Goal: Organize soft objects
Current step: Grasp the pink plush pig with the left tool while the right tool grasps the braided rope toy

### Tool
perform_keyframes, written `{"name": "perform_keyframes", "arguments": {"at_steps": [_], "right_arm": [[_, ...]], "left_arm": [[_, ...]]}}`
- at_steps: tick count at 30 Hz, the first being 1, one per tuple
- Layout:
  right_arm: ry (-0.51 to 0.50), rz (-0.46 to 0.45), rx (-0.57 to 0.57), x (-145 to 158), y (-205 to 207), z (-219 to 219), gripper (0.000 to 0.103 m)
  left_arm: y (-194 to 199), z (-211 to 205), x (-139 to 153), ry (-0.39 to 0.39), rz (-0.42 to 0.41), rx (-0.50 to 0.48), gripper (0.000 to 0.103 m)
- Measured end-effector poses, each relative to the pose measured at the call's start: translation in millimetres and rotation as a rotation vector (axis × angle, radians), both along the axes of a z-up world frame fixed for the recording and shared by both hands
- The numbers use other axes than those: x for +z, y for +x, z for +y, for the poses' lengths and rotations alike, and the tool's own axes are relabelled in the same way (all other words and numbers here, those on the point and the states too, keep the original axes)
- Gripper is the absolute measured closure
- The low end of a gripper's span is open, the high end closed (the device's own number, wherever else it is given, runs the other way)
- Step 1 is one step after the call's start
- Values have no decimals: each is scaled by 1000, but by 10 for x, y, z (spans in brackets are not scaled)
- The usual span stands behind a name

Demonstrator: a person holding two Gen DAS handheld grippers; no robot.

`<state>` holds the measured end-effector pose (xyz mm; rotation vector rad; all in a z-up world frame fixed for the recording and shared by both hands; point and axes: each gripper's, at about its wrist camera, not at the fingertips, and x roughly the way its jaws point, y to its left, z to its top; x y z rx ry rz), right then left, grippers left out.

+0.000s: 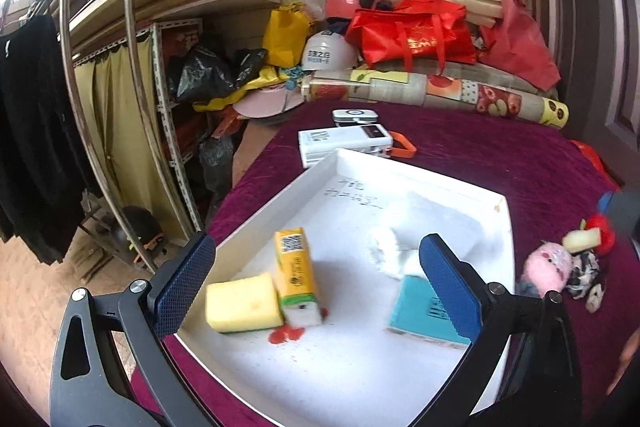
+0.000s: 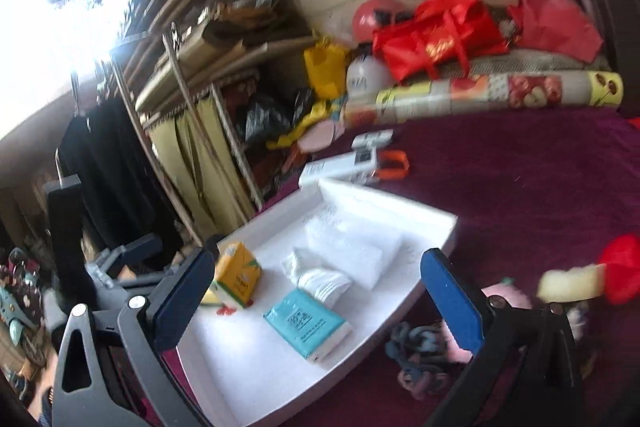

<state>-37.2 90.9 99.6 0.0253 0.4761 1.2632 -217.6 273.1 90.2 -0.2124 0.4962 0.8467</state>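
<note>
In the lower centre of the left wrist view, the left gripper (image 1: 316,279) hangs spread and empty over a white tray (image 1: 505,227) on the maroon worktop (image 1: 520,155). In the tray lie a yellow sponge (image 1: 242,303), a yellow tissue pack (image 1: 295,267) with a QR code, a teal tissue pack (image 1: 420,311) whose print is unreadable, and white cloth (image 1: 390,251). Handwriting on the tray floor is illegible. The right gripper (image 2: 318,293) is likewise released and empty. A pink plush (image 1: 546,267) lies right of the tray.

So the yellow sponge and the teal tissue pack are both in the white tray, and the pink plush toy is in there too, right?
Not quite. The yellow sponge and teal tissue pack are in the white tray, but the pink plush toy lies outside it on the purple cloth, as the left wrist view shows.
</note>
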Motion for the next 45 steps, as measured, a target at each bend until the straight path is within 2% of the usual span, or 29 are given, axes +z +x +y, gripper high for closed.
{"name": "perform_keyframes", "arguments": {"at_steps": [4,6,8,12,15,18,21,23,26,30,32,35,36,37,41,45], "right_arm": [[60,-95,-138,192,-12,-341,0],[90,-158,-208,288,-20,-539,0],[110,-180,-252,364,27,-729,0],[161,-129,-345,431,271,-1124,0],[158,-92,-429,401,526,-1359,0],[97,-56,-482,299,739,-1474,0],[12,4,-470,72,885,-1541,0],[-79,54,-401,-130,945,-1455,0],[-267,133,-268,-542,1004,-1149,0],[-385,164,-203,-857,1044,-828,1],[-419,136,-192,-943,1037,-709,6],[-465,67,-192,-996,973,-653,28],[-464,60,-175,-973,952,-684,54],[-462,62,-165,-951,948,-718,64],[-426,87,-171,-959,1023,-998,65],[-328,239,-163,-1014,1265,-1179,65]], "left_arm": [[50,-132,50,11,-9,-41,0],[37,-200,105,5,-38,-74,0],[19,-298,189,3,-81,-127,0],[103,-545,304,15,-114,-223,0],[282,-714,308,-17,-111,-319,0],[461,-885,233,-53,-91,-392,0],[623,-1017,91,-122,-60,-453,0],[708,-1102,-21,-163,-31,-483,0],[819,-1282,-202,-212,27,-536,0],[913,-1447,-353,-215,109,-562,0],[936,-1460,-388,-207,132,-556,0],[986,-1410,-378,-207,137,-551,0],[1005,-1385,-375,-203,137,-551,0],[1040,-1363,-365,-196,141,-553,0],[1279,-1260,-334,-157,173,-566,0],[1694,-1172,-388,-136,246,-578,0]]}}
